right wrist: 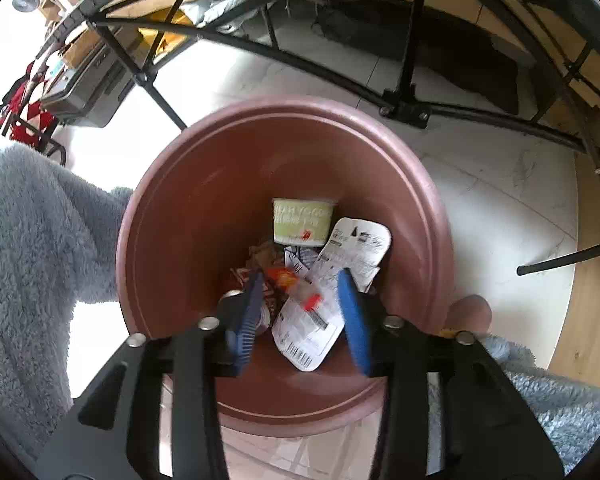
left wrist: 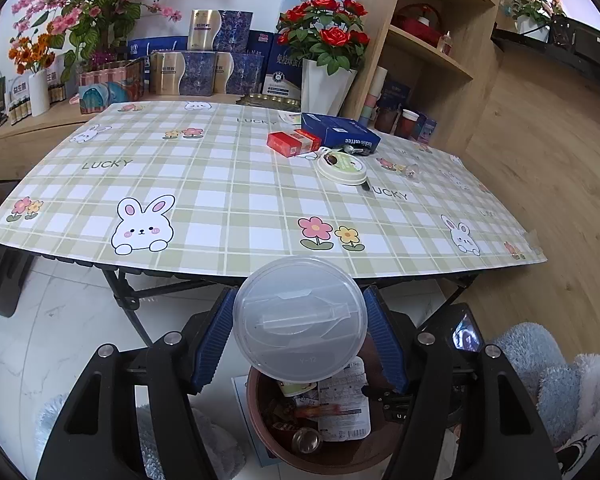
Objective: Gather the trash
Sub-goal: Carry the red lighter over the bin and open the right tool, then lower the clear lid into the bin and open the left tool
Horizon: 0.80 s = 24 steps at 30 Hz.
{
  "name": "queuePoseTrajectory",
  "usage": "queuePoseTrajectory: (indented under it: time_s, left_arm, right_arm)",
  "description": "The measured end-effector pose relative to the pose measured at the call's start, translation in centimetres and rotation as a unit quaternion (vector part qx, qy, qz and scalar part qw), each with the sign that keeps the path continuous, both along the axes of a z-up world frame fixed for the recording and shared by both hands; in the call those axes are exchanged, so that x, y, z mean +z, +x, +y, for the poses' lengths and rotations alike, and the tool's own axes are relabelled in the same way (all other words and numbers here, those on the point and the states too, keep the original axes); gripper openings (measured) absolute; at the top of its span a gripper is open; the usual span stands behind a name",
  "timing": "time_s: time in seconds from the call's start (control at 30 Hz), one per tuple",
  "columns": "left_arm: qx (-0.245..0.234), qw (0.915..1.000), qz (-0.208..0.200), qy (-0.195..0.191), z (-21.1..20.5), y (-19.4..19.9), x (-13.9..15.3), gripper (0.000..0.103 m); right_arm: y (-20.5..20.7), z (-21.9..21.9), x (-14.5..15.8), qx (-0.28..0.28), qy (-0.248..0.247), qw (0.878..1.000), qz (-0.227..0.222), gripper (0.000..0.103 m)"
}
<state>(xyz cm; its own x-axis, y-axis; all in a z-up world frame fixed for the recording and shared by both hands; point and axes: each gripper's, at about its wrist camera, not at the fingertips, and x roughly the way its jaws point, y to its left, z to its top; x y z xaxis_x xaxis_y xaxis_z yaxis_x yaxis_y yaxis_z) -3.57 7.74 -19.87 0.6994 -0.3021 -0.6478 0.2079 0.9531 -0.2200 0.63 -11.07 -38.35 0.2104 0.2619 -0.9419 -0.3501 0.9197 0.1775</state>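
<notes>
My left gripper [left wrist: 300, 312] is shut on a clear round plastic container [left wrist: 300, 316] and holds it just above the brown trash bin [left wrist: 260, 412], in front of the table edge. The bin holds a yogurt cup [right wrist: 303, 221], a white label sheet [right wrist: 328, 292], wrappers and a can. My right gripper [right wrist: 302, 288] is open and empty, its blue pads over the bin's [right wrist: 204, 216] inside. On the table lie a red box [left wrist: 294, 142], a blue coffee box [left wrist: 342, 132] and a white round lid [left wrist: 341, 168].
The plaid bunny tablecloth [left wrist: 204, 192] covers a folding table with black legs [right wrist: 408, 56]. Flower vases [left wrist: 326, 84], gift boxes and a wooden shelf [left wrist: 428, 52] stand behind it. Grey fluffy sleeves [right wrist: 36, 224] flank the bin on the white tile floor.
</notes>
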Motion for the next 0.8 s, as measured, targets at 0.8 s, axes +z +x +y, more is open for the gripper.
queuePoseTrajectory:
  time_s: [0.8]
  left_arm:
    - [-0.052, 0.9979, 0.017, 0.035, -2.9, 0.2, -1.3, 0.064]
  right_arm:
    - [-2.8, -9.4, 16.9, -0.085, 0.002, 0.928, -0.362, 0.097]
